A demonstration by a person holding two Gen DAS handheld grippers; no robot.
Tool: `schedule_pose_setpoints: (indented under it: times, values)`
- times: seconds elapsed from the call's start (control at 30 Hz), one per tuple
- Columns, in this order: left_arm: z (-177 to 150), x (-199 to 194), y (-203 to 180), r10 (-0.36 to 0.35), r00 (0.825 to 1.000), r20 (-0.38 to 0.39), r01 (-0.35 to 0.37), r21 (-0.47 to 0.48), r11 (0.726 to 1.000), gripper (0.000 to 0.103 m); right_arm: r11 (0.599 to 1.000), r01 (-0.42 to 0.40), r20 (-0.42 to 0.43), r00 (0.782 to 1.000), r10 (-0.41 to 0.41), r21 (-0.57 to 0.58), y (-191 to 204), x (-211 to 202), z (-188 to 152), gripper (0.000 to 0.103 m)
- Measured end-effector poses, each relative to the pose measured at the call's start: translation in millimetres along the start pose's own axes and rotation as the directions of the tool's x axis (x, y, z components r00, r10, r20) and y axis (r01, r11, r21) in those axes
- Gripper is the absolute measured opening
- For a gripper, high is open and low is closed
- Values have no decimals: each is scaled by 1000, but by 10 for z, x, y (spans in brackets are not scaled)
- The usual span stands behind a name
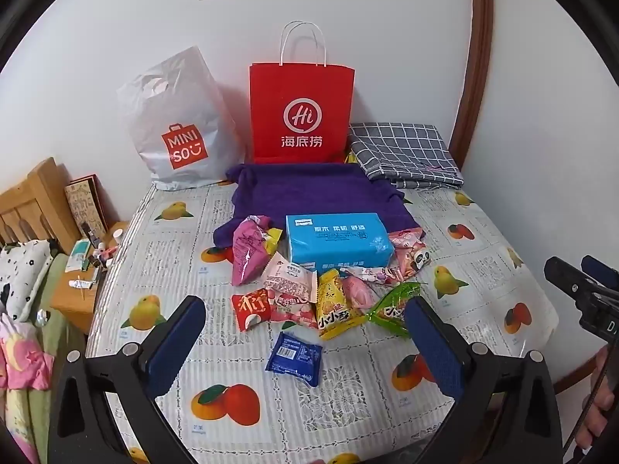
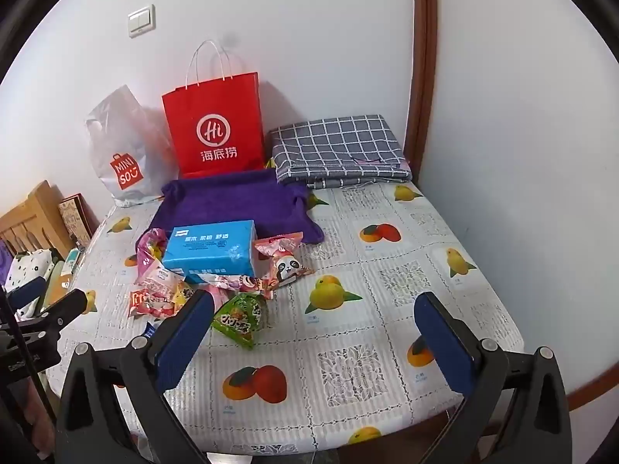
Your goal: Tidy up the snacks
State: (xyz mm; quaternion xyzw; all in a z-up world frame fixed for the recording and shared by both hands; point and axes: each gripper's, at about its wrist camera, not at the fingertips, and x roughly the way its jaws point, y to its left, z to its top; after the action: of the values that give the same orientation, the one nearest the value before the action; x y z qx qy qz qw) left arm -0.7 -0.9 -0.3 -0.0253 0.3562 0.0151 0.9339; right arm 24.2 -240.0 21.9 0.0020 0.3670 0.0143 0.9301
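Left tongs (image 1: 305, 330) over hidden blue packet (image 1: 294, 356).

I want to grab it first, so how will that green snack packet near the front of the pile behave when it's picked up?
The green snack packet looks puffed and crinkly, so it is probably light and will dent under the pads. Its glossy film may slip, so a grip by the sealed end seems safer. It lies flat on the tablecloth, so it is unlikely to roll.

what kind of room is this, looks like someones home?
Most likely a bedroom at home. A wooden headboard with patterned pillows sits at the left, a cluttered nightstand beside it, and the snacks lie on a table under a fruit-print cover.
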Motion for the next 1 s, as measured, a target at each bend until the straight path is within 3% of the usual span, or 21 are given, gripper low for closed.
schedule_pose_setpoints:
  times: [1.0]
  values:
    - [11,-216,9,-15,999,37,15,-6,1000,103,1000,-14,13,1000,14,0,83,-235,-10,102]
